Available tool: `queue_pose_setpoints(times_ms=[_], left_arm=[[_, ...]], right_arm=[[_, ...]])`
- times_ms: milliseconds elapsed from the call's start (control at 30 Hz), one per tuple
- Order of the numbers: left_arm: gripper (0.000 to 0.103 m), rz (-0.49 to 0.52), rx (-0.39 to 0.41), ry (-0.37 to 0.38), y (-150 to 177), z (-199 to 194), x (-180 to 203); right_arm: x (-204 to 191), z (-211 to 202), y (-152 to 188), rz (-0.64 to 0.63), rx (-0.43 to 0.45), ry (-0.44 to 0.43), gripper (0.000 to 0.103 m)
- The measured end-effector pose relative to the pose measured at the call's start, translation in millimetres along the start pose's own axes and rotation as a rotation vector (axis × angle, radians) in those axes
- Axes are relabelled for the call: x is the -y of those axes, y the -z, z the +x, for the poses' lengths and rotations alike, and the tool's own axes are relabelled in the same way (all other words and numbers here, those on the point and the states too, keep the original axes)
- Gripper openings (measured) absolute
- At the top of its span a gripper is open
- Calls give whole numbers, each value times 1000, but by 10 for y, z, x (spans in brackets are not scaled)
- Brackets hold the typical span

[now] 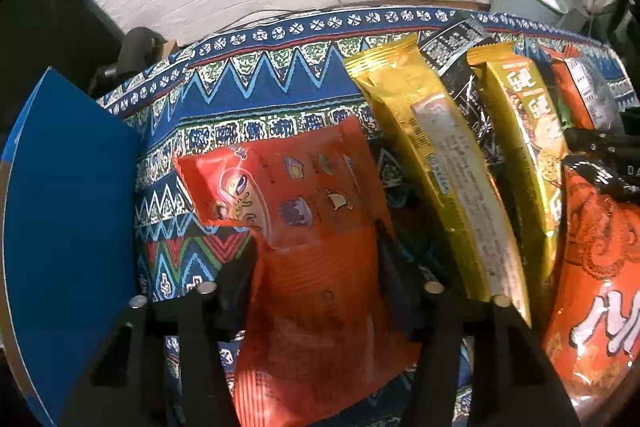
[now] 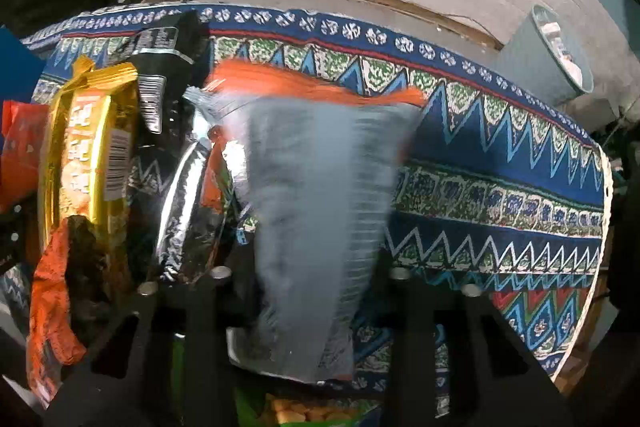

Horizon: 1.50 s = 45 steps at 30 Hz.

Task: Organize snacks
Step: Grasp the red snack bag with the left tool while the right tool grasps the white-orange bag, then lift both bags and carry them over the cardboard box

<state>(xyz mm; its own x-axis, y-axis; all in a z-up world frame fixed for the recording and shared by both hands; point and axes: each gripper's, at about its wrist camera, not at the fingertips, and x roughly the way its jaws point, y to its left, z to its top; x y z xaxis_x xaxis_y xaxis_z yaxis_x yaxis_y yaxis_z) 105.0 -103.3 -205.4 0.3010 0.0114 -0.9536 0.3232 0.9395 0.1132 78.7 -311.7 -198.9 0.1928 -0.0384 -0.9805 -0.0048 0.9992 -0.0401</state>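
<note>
Black fingers of the left tool (image 1: 320,291) stand on either side of an orange snack packet (image 1: 304,239), closed narrow on its sides; the packet lies on the patterned cloth (image 1: 256,83) of the desk. Just left of it a blue box wall (image 1: 68,195) rises, leaving only a thin strip of cloth between. To its right two gold packets (image 1: 432,163) lie side by side, then a large orange bag (image 1: 592,267), crowding that side. The right tool (image 2: 312,275) pinches a grey, orange-topped bag (image 2: 320,211), blurred. Left of it sit a silver-black packet (image 2: 188,203) and a gold packet (image 2: 88,155). Rightward the cloth runs bare to the desk's curved edge (image 2: 600,227).
</note>
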Motion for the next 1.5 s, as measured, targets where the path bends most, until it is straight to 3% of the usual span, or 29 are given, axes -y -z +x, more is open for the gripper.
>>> queue_pose_setpoints(times_ms=[100,300,567,1000,1500], left_arm=[[40,-11,10,21,26,-73,-67],[34,-12,35,-15,128,-208,-196],[33,-17,88,-44,222,-413,-340],[33,5,257,-68,256,-1069,-394],[33,13,382,-133,409,-1684,-605]], right_arm=[[-19,-94,11,-35,22,41,30],[-14,-322,14,-39,61,57,30],[-107,-666,20,-56,117,69,30],[-292,-1193,55,-78,248,120,30],[-738,-1673,121,-145,335,30,30]])
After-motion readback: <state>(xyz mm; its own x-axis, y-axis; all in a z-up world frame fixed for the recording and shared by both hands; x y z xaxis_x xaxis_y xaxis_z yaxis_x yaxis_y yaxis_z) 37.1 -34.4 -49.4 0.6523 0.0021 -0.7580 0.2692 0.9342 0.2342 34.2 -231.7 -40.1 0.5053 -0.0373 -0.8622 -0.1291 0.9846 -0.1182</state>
